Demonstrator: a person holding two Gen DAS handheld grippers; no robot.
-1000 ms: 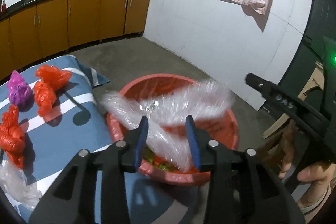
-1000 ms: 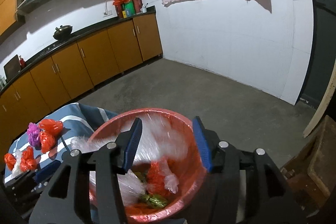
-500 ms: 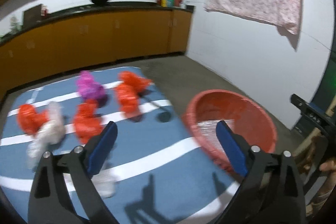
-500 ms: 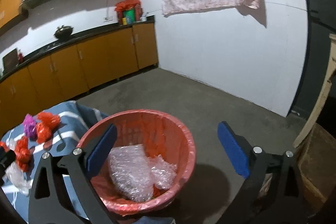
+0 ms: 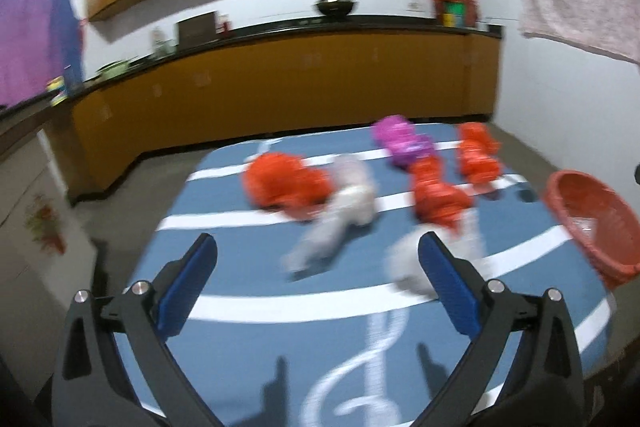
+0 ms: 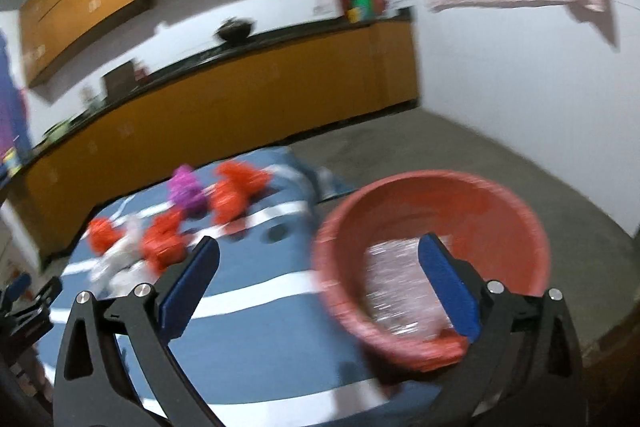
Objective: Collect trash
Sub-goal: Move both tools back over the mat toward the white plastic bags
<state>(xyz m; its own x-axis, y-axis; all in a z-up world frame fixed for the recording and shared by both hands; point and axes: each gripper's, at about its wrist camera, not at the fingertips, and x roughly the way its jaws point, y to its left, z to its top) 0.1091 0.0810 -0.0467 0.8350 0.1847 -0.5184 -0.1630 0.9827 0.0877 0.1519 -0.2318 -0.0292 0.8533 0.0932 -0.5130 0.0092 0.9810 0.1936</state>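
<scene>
Clear bubble wrap (image 6: 394,291) already in red basin (image 6: 528,215); orange, purple, white bags (image 5: 438,193) left on blue cloth (image 5: 248,343). Left gripper (image 5: 316,283), right gripper (image 6: 318,281): wide, empty.

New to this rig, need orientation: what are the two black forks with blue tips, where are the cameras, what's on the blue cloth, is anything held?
Each fork is a hand-held claw; a person carries one per hand, with a fisheye camera looking along its fingers. The left claw faces the blue striped cloth, strewn with orange bags, a purple bag and clear plastic. The right claw faces the red basin, which holds bubble wrap. The left claw's jaws are opening, the right's open; both hold nothing.
</scene>
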